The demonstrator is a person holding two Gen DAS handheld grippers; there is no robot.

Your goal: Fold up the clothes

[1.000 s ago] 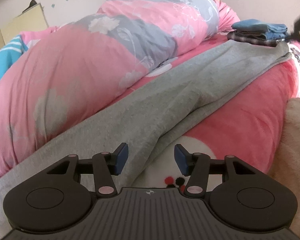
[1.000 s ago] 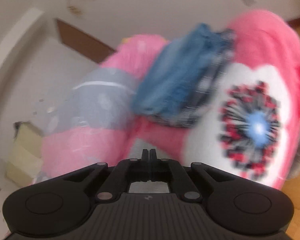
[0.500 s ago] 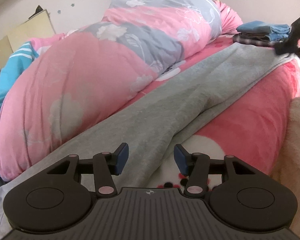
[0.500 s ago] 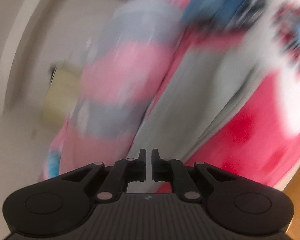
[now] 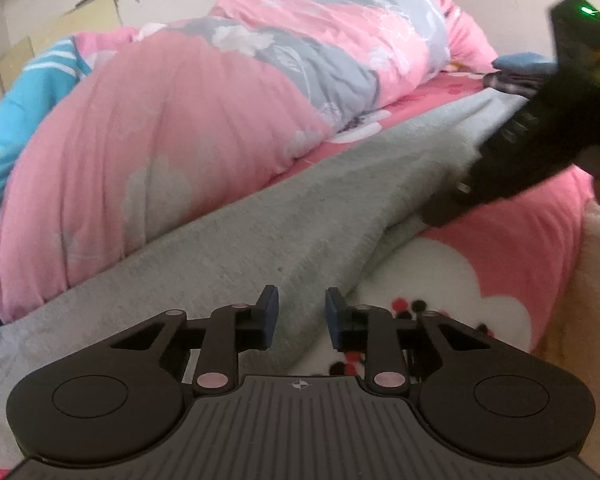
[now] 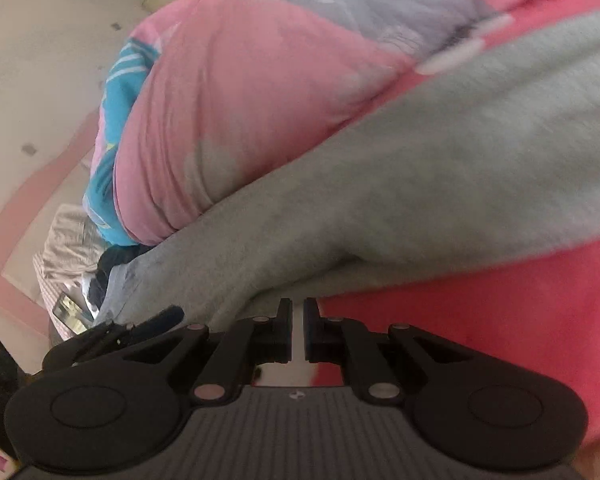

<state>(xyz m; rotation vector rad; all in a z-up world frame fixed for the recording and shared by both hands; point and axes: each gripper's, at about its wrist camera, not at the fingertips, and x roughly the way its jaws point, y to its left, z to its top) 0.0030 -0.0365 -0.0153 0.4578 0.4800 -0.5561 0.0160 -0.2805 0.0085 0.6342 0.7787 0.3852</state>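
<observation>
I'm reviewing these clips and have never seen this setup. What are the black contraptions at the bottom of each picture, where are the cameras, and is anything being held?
Each picture comes from a camera mounted on a hand-held two-finger gripper, looking forward along its fingers; a person carries one in each hand. The left gripper has just been closing and grey fabric lies between its jaws, though the pads do not visibly press it. The right gripper, also the dark shape in the left view, is nearly shut and holds nothing visible. A long grey garment lies spread on a pink bedspread, beside a rolled pink and grey quilt. Folded clothes sit far back.
</observation>
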